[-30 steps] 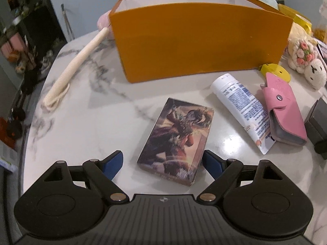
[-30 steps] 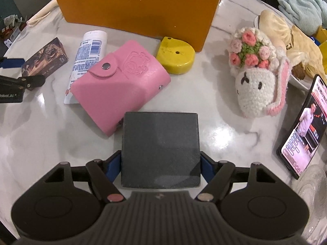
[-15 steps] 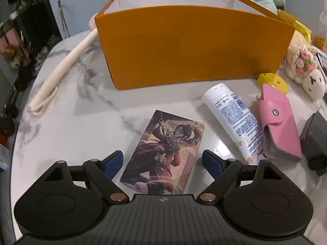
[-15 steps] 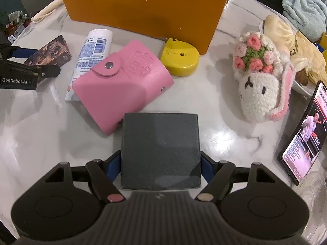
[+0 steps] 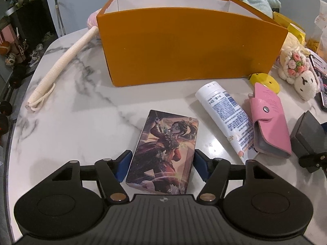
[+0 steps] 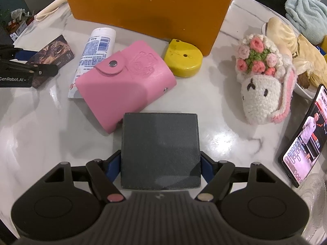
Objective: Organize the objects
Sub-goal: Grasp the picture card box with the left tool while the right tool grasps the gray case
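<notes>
My left gripper is shut on an illustrated card box that lies on the marble table, with a blue pad on each long side. My right gripper is shut on a dark grey square box, pads against both sides. An open orange box stands behind them; it also shows in the right wrist view. A white tube, a pink snap wallet and a yellow tape measure lie between the grippers and the orange box.
A cream rope lies at the left of the table. A crocheted bunny, a phone with a lit screen and a plate of buns sit at the right. The table edge curves along the left.
My left gripper has moved forward over the card box and its pads have closed in onto the box's sides. My right gripper has kept its hold on the grey box.
</notes>
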The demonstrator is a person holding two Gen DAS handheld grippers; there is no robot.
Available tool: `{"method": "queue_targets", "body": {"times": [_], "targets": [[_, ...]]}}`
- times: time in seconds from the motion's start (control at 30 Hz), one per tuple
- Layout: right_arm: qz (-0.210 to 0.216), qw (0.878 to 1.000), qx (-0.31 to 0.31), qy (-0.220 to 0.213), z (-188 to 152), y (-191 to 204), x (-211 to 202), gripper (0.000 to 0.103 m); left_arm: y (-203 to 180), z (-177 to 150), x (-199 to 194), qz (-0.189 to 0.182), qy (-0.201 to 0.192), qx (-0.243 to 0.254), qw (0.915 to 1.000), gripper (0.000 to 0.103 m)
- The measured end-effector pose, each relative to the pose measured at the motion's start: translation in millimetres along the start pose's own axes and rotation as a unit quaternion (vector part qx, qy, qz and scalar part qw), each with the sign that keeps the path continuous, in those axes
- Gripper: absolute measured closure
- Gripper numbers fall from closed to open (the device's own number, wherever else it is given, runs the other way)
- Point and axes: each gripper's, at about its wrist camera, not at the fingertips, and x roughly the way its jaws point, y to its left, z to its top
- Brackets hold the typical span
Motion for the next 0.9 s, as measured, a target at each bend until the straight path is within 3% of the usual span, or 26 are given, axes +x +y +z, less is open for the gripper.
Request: {"method": "queue_targets", "body": {"times": [0.73,0.8,0.87,0.9], "targets": [[0.003,1.000,-0.002,-0.013,1.0,1.5,-10.0,0.026,4.0,-12.7,-8.9,-0.028,-0.010,0.000,0.9996,0.032],[0.002,1.000,-0.002,-0.012,0.7,1.4,-9.7,0.026,5.0,-12.2,-7.3,-0.030,-0.009,-0.005,0.9995,0.026],[0.002,1.000,-0.002,-0.012,0.6,1.8,-9.3,0.026,6.0,-11.6,-4.8,-0.032,-0.009,-0.011,0.9994,0.009],[0.002,1.000,-0.002,-0.012,0.6,1.8,-9.2,0.026,6.0,-10.9,-3.6,-0.037,-0.008,-0.012,0.9992,0.009]]}}
